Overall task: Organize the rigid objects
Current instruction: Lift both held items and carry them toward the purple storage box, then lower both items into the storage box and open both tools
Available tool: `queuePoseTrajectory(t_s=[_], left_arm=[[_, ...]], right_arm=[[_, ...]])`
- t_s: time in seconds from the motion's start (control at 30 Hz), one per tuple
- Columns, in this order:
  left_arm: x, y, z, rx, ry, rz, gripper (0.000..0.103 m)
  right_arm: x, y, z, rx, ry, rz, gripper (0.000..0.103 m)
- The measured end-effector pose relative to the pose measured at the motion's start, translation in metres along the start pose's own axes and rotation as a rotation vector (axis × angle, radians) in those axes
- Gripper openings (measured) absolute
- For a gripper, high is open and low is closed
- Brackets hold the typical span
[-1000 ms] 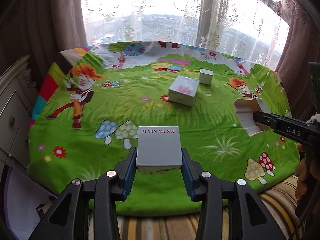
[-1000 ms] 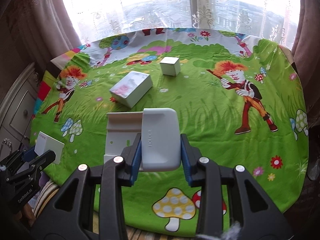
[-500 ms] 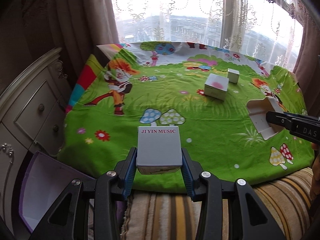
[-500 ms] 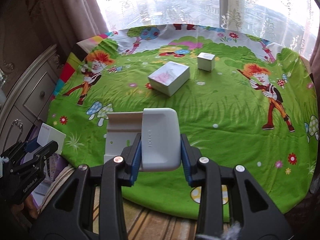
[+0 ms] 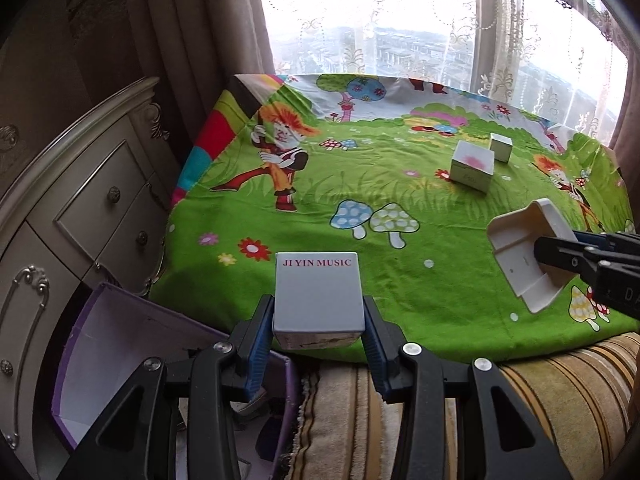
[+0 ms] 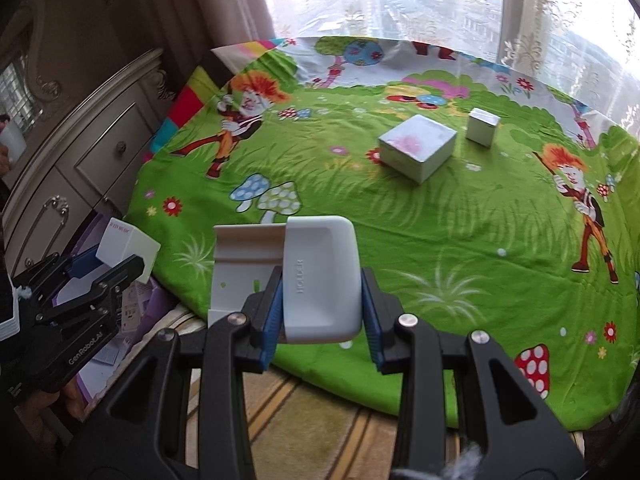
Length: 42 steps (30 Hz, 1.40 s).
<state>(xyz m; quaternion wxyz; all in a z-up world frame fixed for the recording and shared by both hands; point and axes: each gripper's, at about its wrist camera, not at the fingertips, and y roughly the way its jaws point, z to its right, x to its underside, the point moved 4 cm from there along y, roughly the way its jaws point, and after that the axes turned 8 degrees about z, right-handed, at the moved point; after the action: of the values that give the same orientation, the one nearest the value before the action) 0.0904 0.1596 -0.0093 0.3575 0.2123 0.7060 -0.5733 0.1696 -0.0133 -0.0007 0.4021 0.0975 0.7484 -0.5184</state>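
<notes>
1. Since a second ago both my grippers have pulled back and swung left: the dresser (image 5: pixel 84 216) and a purple box (image 5: pixel 120 364) on the floor now fill the left side of the left wrist view, where only the cloth showed before.
2. My left gripper (image 5: pixel 319 328) has its fingers (image 5: pixel 258 336) clamped on one gray box (image 5: pixel 319 294) printed "JI YIN MUSIC", held over the near edge of the green cartoon cloth (image 5: pixel 400 248), just right of the purple box's open top.
3. My right gripper (image 6: pixel 322 312) has its fingers (image 6: pixel 272 312) clamped on one white plastic holder (image 6: pixel 320 280), marked "HOLDER", with its flat tray part sticking out to the left. It hangs above the near-left part of the cloth.
4. Two boxes lie on the cloth, far side: one larger white box with a pink smudge (image 6: pixel 418 146) and one small white box (image 6: pixel 483 127) just beyond it to the right, apart from it.
5. Count of rigid things in view: three boxes for sorting and one holder; two held, two lying.
6. A striped cushion (image 5: pixel 560 392) edges the cloth on my side.
</notes>
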Motion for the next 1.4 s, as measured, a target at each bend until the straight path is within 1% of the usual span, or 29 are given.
queuePoseTrajectory(t_s=[0.17,0.5,0.77,0.9,1.03,1.2,1.23,1.27,1.3,1.33,1.4], left_arm=[[0.004,0.0,-0.028,-0.039,-0.05,-0.012,0.043],[0.022,0.001,-0.104,-0.155,-0.178,-0.05,0.043],[0.037,-0.001,-0.152,-0.249,-0.252,-0.078,0.043],[0.043,-0.003,-0.168,-0.281,-0.28,-0.086,0.044],[0.047,-0.003,-0.177,-0.296,-0.297,-0.096,0.044],[0.053,-0.002,-0.183,-0.305,-0.311,-0.112,0.044],[0.054,0.0,-0.182,-0.302,-0.313,-0.121,0.046],[0.055,0.002,-0.182,-0.298,-0.316,-0.129,0.053],[0.055,0.003,-0.18,-0.294,-0.318,-0.135,0.057],[0.055,0.004,-0.178,-0.287,-0.316,-0.137,0.062],[0.054,0.006,-0.171,-0.275,-0.304,-0.137,0.064]], right_arm=[[0.002,0.008,-0.029,-0.049,-0.038,-0.028,0.04],[0.003,0.023,-0.101,-0.171,-0.133,-0.079,0.04],[0.023,0.039,-0.173,-0.266,-0.257,-0.156,0.04],[0.036,0.045,-0.201,-0.301,-0.306,-0.191,0.04],[0.043,0.049,-0.222,-0.332,-0.342,-0.213,0.04],[0.052,0.054,-0.233,-0.351,-0.37,-0.248,0.041],[0.053,0.055,-0.232,-0.351,-0.368,-0.252,0.042],[0.052,0.055,-0.232,-0.352,-0.363,-0.252,0.043],[0.052,0.055,-0.231,-0.354,-0.358,-0.253,0.049],[0.051,0.055,-0.23,-0.355,-0.356,-0.255,0.063],[0.05,0.054,-0.228,-0.351,-0.348,-0.252,0.074]])
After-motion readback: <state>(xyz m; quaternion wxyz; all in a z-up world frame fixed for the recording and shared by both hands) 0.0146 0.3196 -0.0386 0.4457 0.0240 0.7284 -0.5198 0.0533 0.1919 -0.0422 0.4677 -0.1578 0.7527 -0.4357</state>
